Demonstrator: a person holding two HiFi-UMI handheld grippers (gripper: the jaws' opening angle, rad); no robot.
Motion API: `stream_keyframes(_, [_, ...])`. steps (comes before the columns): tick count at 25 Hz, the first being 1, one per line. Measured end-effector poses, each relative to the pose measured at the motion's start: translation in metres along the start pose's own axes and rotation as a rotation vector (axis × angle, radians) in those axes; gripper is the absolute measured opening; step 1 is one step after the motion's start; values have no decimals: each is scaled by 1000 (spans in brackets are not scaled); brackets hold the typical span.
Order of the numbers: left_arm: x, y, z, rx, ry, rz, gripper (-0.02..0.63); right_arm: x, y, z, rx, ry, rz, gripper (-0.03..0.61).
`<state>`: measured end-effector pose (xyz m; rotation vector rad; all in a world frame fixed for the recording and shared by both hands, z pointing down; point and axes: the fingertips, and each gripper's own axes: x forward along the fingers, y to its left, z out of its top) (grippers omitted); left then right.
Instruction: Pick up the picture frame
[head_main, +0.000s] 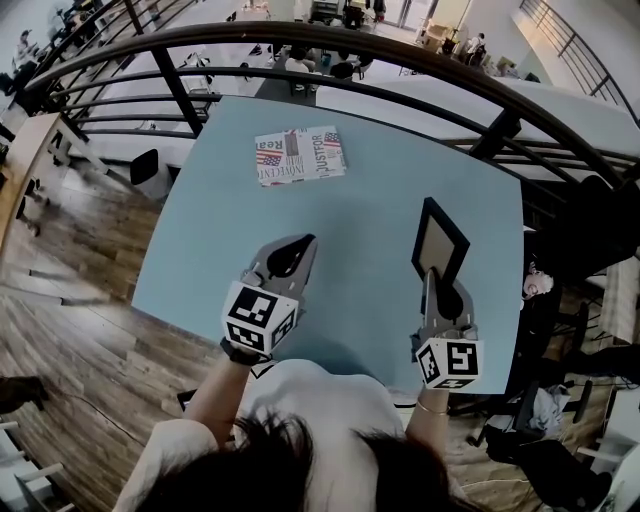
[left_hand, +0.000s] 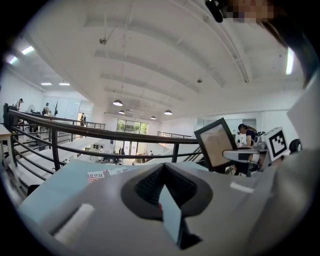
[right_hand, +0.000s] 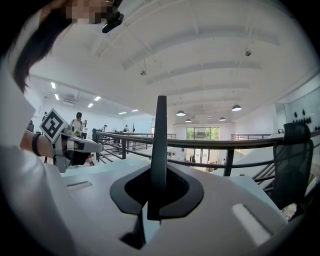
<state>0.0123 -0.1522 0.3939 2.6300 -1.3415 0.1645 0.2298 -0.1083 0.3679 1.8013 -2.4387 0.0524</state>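
Pale blue tabletop (head_main: 370, 200) sits against a dark curved railing (head_main: 400, 50) on a mezzanine, with a folded newspaper (head_main: 300, 155) lying flat toward the far edge. The picture frame (head_main: 440, 243) stands upright on the right, clamped at its near lower edge by the right tongs (head_main: 432, 275). The right gripper view shows it edge-on between the pads, rising straight up. It appears to be held clear of the tabletop, so the pick looks essentially made.

The left tongs (head_main: 300, 243) hover on the near left, closed together on nothing, well apart from the frame.

With only a narrow edge gripped and the weight above the pads, the frame could pivot. The hold is best kept firm and level, with slow moves and no wrist rolling.
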Motion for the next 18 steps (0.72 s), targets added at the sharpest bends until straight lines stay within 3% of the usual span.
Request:
stream_keyframes(12, [-2,3,2,-12,-3,-8,57,-2,2,2,-3,-3,1,14])
stream_keyframes(18, [2,6,6,20,-8,-12,57,0,1,0,9,-10,-2,14])
